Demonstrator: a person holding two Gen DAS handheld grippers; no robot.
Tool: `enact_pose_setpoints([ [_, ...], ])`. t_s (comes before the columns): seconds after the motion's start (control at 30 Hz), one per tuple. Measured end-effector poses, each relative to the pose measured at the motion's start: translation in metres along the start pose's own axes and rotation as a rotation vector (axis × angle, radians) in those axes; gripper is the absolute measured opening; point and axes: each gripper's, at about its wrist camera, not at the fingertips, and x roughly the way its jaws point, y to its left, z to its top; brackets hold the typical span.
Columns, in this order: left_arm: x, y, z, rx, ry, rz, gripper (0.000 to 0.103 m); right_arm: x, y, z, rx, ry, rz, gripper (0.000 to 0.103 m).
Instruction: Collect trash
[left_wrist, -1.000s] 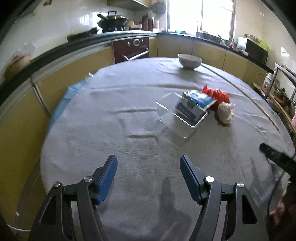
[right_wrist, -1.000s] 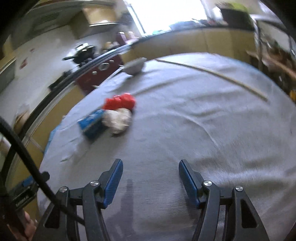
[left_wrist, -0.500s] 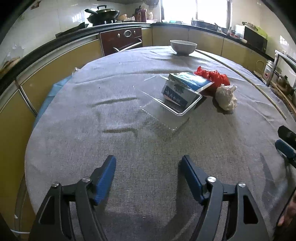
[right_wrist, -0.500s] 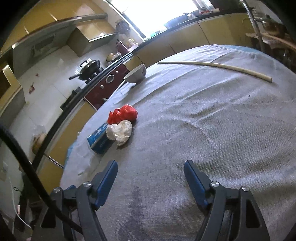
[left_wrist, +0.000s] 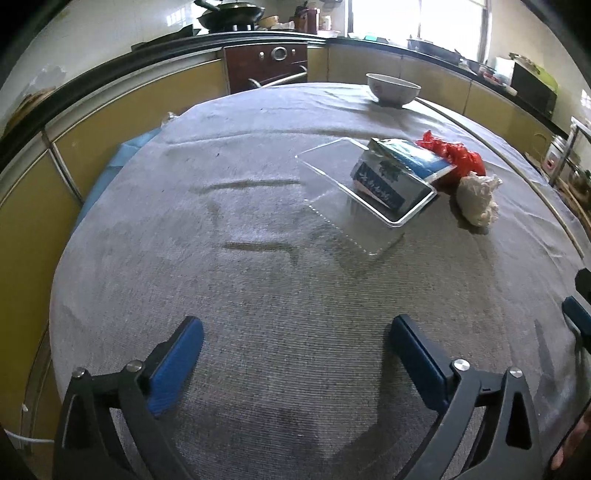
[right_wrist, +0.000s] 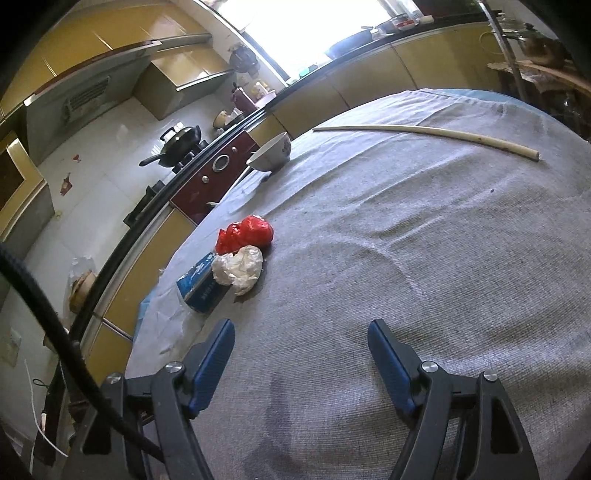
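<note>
Now that my left gripper (left_wrist: 295, 332) has just spread wide, empty like my right gripper (right_wrist: 301, 339), the trash cluster, clear plastic tray (left_wrist: 354, 184) foremost, lies mid-table awaiting pickup.

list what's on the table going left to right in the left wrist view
clear plastic tray → blue packet → red plastic bag → crumpled white paper. The bowl stands farther back, so it is left out of the order.
</note>
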Motion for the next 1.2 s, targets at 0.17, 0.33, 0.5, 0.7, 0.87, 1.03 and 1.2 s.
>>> enact_pose_setpoints([
  [0.17, 0.0006, -0.0016, 0.0001, -0.004, -0.001, 0.013, 0.103, 0.0013, 0.0004, -0.0001, -0.002, 0.013, 0.020, 0.077],
  [0.33, 0.0009, -0.0011, 0.0003, -0.014, 0.001, 0.013, 0.103, 0.0030, 0.0013, 0.0000, -0.011, 0.025, 0.033, 0.078],
  [0.5, 0.0008, -0.0015, 0.0002, -0.024, 0.001, 0.019, 0.103, 0.0047, 0.0001, 0.0006, -0.010, 0.029, 0.047, 0.078],
  [0.7, 0.0007, -0.0014, 0.0002, -0.025, 0.002, 0.015, 0.103, 0.0049, 0.0002, 0.0006, -0.008, 0.027, 0.047, 0.078],
  [0.87, 0.0006, -0.0013, 0.0003, -0.026, 0.002, 0.013, 0.103, 0.0051, -0.0004, 0.0012, -0.002, 0.019, 0.036, 0.078],
  [1.03, 0.0008, -0.0012, 0.0003, -0.027, 0.002, 0.011, 0.103, 0.0051, -0.0004, 0.0016, -0.006, 0.019, 0.029, 0.078],
  [1.2, 0.0008, -0.0005, 0.0000, -0.030, 0.002, 0.005, 0.103, 0.0049, -0.0005, 0.0019, -0.007, 0.018, 0.027, 0.078],
])
